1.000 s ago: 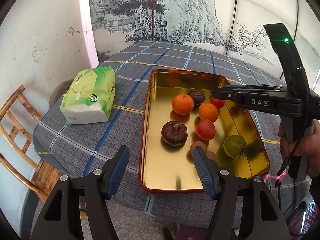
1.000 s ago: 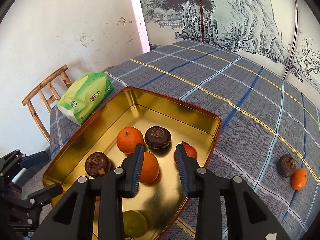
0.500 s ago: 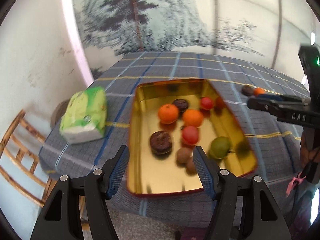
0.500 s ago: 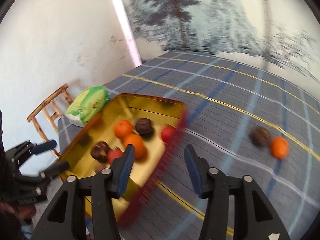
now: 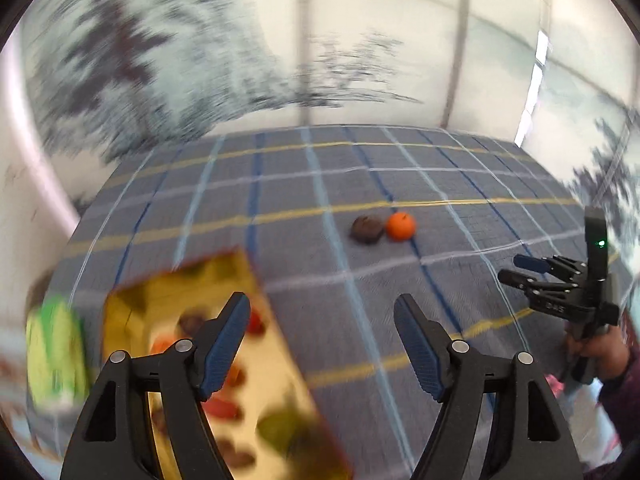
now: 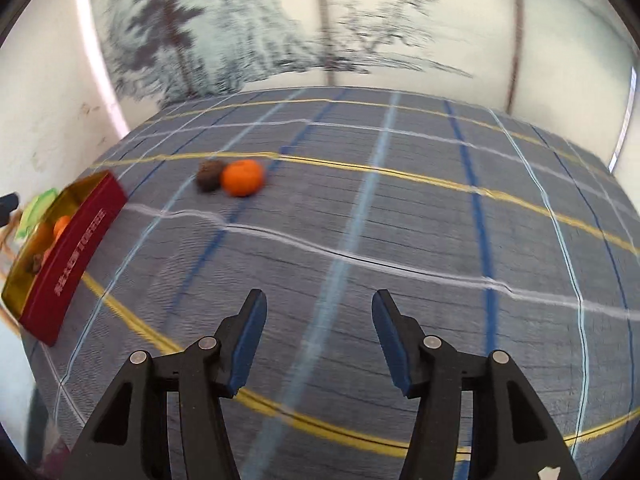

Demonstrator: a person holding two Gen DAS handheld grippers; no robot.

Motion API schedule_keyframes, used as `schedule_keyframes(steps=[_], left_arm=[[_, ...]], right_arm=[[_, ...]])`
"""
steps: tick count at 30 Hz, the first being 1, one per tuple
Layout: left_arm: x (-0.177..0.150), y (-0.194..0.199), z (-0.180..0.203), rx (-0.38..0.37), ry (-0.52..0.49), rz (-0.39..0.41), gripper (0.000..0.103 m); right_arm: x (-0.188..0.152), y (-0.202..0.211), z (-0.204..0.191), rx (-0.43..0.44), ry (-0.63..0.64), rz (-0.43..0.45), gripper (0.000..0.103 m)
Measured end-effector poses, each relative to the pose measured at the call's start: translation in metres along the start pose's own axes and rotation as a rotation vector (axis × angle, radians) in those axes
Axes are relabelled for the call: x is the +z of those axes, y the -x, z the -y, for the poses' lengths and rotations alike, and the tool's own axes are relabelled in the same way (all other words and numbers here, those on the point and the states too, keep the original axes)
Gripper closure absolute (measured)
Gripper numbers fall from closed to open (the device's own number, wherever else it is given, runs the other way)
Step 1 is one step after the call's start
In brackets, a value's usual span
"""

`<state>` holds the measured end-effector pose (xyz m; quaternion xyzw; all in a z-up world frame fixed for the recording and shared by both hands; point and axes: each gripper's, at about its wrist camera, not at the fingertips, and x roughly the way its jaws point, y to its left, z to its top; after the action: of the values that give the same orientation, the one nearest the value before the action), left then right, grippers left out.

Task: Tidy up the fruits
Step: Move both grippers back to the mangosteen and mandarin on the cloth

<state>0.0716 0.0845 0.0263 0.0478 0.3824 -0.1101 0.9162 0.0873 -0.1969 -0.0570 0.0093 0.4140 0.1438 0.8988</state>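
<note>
Right wrist view: right gripper (image 6: 316, 336) and left gripper (image 5: 322, 340), jaws apart and empty, face the orange (image 6: 242, 177) beyond the tray (image 6: 68, 252), ready to grab.

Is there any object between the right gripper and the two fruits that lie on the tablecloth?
Nothing visible does. Between the open right gripper and the orange with the dark fruit beside it lies only bare tablecloth. The tray sits off to the side.

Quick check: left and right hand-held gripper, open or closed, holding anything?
Left hand-held gripper: open, holding nothing.
Right hand-held gripper: open, holding nothing.
</note>
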Motion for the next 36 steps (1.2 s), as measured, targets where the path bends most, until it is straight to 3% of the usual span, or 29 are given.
schedule_keyframes(steps=[8, 11, 19, 23, 26, 28, 32, 36], left_arm=[[0.058, -0.108, 0.034, -0.094, -0.226, -0.186, 0.033], [0.071, -0.134, 0.029, -0.183, -0.203, -0.226, 0.035], [0.082, -0.193, 0.031, -0.232, -0.258, -0.323, 0.043], [0.081, -0.217, 0.028, -0.299, -0.231, -0.381, 0.057], [0.082, -0.218, 0.034, -0.262, -0.228, -0.361, 0.060], [0.078, -0.214, 0.038, -0.188, -0.187, -0.369, 0.060], [0.062, -0.162, 0.041, -0.145, -0.091, -0.289, 0.060], [0.037, -0.107, 0.042, -0.226, 0.011, -0.249, 0.060]], right_arm=[[-0.002, 0.005, 0.014, 0.092, -0.042, 0.025, 0.044], [-0.002, 0.007, 0.019, 0.117, -0.071, 0.037, 0.041], [-0.003, 0.006, 0.021, 0.159, -0.090, 0.037, 0.037], [-0.003, 0.005, 0.022, 0.171, -0.094, 0.037, 0.034], [-0.003, 0.004, 0.023, 0.173, -0.100, 0.029, 0.033], [-0.003, 0.003, 0.023, 0.168, -0.101, 0.025, 0.032], [-0.002, 0.002, 0.022, 0.167, -0.096, 0.023, 0.032], [0.017, -0.001, 0.009, 0.217, -0.059, -0.005, 0.031]])
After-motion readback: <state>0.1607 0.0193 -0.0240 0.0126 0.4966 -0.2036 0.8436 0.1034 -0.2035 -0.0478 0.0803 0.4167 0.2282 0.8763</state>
